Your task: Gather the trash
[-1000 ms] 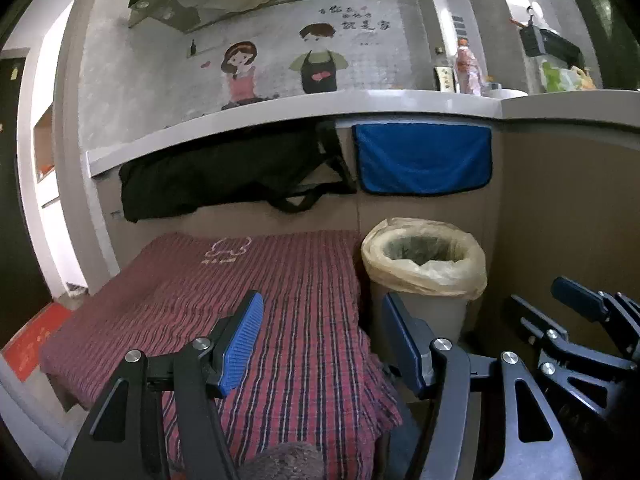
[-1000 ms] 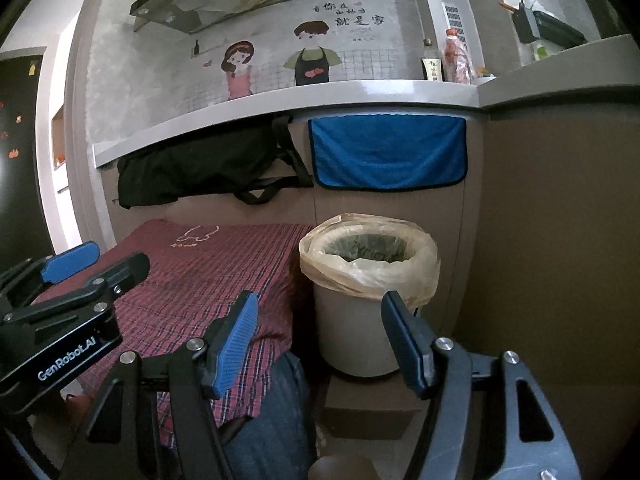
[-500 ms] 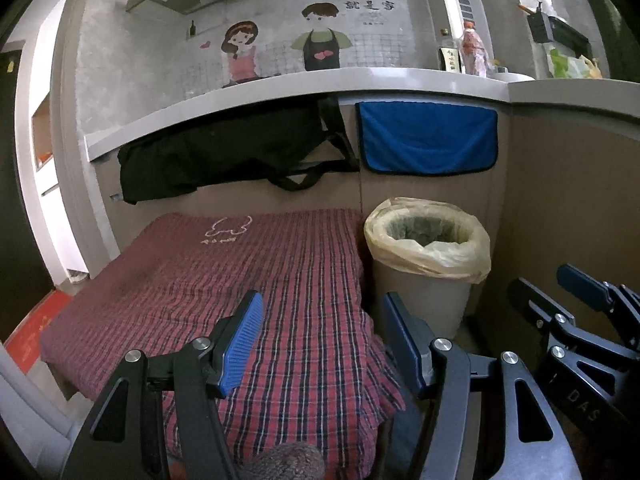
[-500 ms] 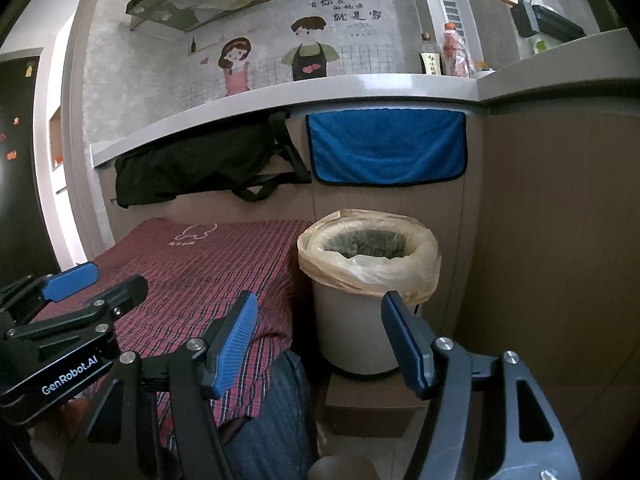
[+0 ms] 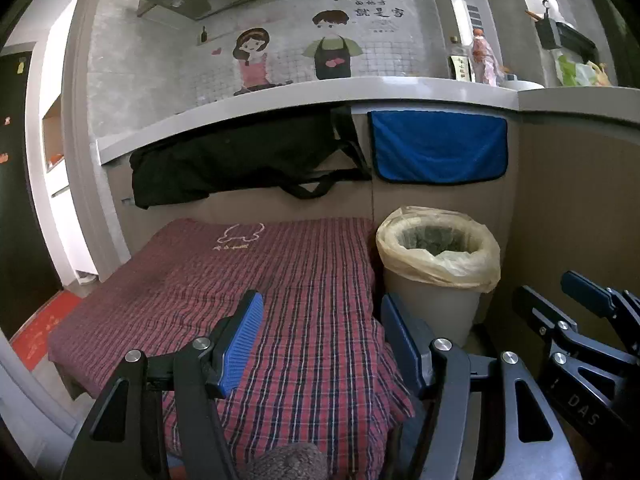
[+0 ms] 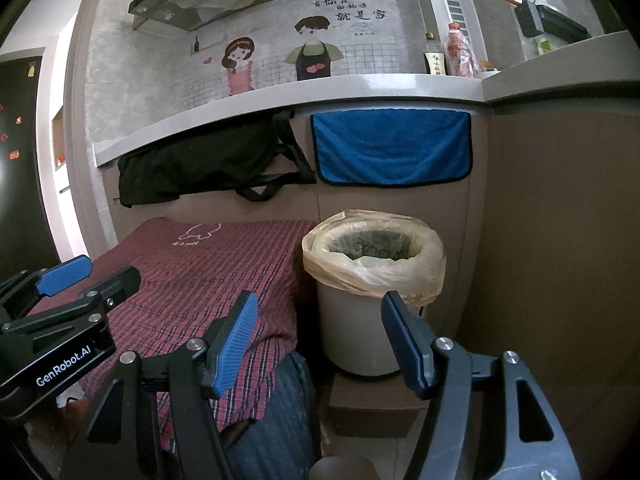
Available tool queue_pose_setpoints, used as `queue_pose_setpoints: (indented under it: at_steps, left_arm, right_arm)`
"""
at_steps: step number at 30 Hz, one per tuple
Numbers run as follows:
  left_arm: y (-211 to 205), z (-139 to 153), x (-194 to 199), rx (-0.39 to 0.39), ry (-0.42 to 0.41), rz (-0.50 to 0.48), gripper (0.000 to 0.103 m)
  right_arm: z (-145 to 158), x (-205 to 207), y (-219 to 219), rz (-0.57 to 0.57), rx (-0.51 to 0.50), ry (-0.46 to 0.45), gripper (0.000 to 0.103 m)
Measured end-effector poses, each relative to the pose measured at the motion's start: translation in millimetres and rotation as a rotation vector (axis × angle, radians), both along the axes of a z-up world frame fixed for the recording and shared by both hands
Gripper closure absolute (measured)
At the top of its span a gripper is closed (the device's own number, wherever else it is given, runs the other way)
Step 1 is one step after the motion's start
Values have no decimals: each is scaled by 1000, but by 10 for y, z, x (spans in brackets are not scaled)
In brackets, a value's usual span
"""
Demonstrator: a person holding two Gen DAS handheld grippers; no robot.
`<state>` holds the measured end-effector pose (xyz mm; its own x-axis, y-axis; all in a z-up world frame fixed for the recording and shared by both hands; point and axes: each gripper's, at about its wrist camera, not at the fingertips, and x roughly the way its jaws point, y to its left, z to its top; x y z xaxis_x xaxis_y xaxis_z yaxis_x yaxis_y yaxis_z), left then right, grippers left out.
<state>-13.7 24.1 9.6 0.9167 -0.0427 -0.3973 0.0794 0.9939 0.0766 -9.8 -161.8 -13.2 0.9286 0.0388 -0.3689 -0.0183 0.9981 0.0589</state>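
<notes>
A blue towel (image 6: 391,147) hangs upper centre; a black bag (image 6: 208,164) hangs to its left. A plaid cloth (image 5: 256,280) covers the lower-left surface.

Red-and-navy plaid is covering the cloth (image 5: 256,280), a pale yellow liner (image 5: 440,264) is wrapping the grey bin (image 5: 432,308), a bright blue towel (image 5: 438,146) is hanging beside a black bag (image 5: 232,168), and blue pads are lining the black left tongs (image 5: 320,336).
</notes>
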Motion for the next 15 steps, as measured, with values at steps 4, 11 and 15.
queue_pose_setpoints:
  at_steps: [4, 11, 15]
  left_arm:
    - [9, 4, -6, 0, -1, 1, 41]
    - [-9, 6, -21, 1, -3, 1, 41]
    - [-25, 4, -22, 1, -1, 4, 41]
  right_arm:
    - [0, 6, 17, 7, 0, -2, 41]
    - [-1, -3, 3, -4, -3, -9, 41]
    - [-4, -15, -1, -4, -4, -12, 41]
